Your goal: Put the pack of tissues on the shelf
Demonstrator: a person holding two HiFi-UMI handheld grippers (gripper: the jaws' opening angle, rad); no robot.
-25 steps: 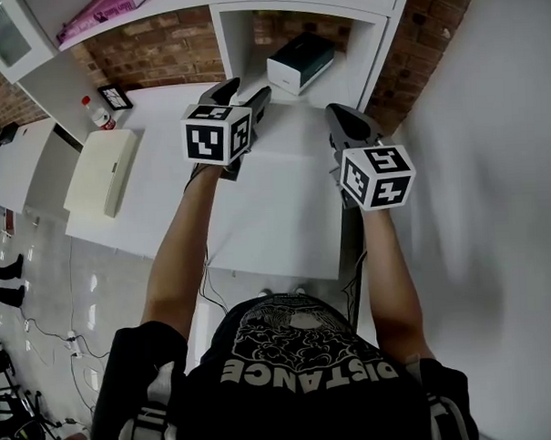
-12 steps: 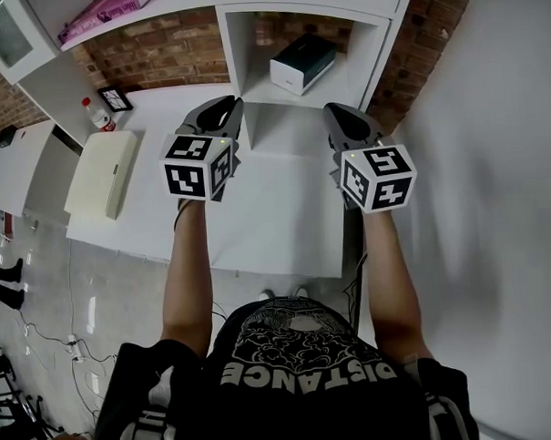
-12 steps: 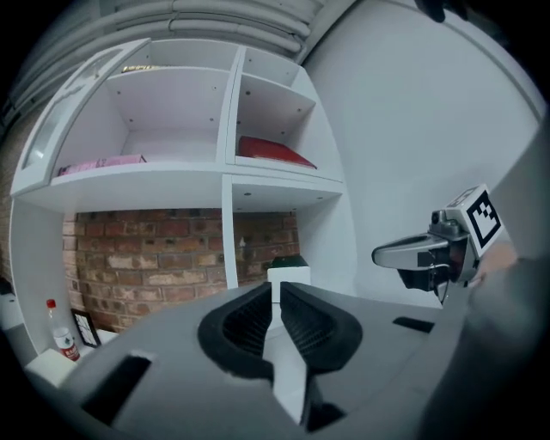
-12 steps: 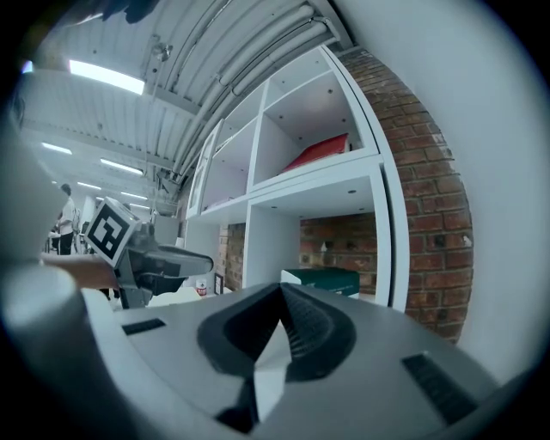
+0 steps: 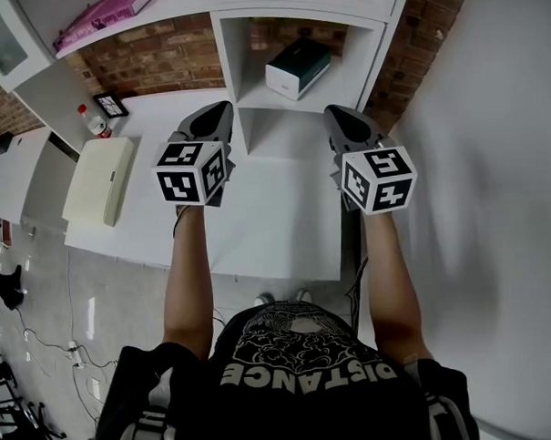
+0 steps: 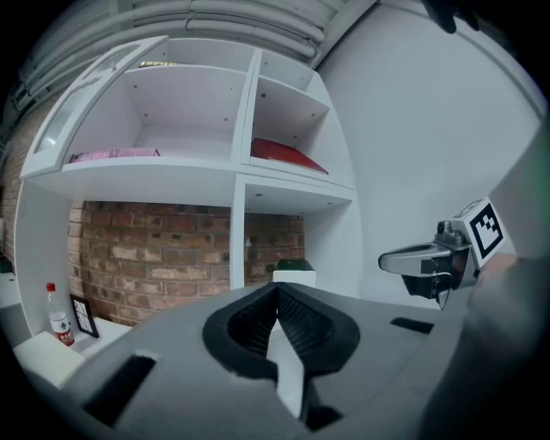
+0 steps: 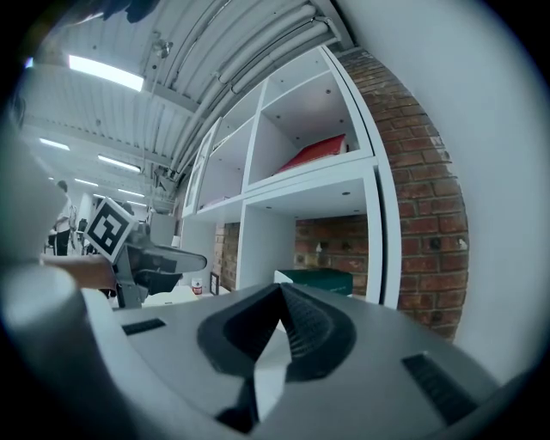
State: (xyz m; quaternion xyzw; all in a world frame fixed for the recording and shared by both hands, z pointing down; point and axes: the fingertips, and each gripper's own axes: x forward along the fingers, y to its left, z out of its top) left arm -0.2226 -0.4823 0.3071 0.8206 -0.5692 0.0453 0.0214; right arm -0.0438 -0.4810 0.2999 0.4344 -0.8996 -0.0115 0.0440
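The pack of tissues (image 5: 298,66), a dark green and white box, lies inside the lower shelf cubby (image 5: 251,88), and also shows in the left gripper view (image 6: 294,271) and the right gripper view (image 7: 322,279). My left gripper (image 5: 218,113) hovers over the table just left of the cubby opening, shut with nothing between its jaws (image 6: 277,288). My right gripper (image 5: 337,115) hangs at the cubby's right front, also shut and empty (image 7: 280,288). Neither gripper touches the pack.
A white table (image 5: 276,224) runs under both grippers. A cream flat box (image 5: 98,179), a small bottle (image 5: 92,120) and a picture frame (image 5: 114,105) sit at its left. A pink book (image 5: 102,12) lies on the upper shelf. A white wall closes the right side.
The left gripper has drawn back from the cubby and moved left, and its jaws have come together. The pack stays in the cubby. The right gripper has hardly moved.
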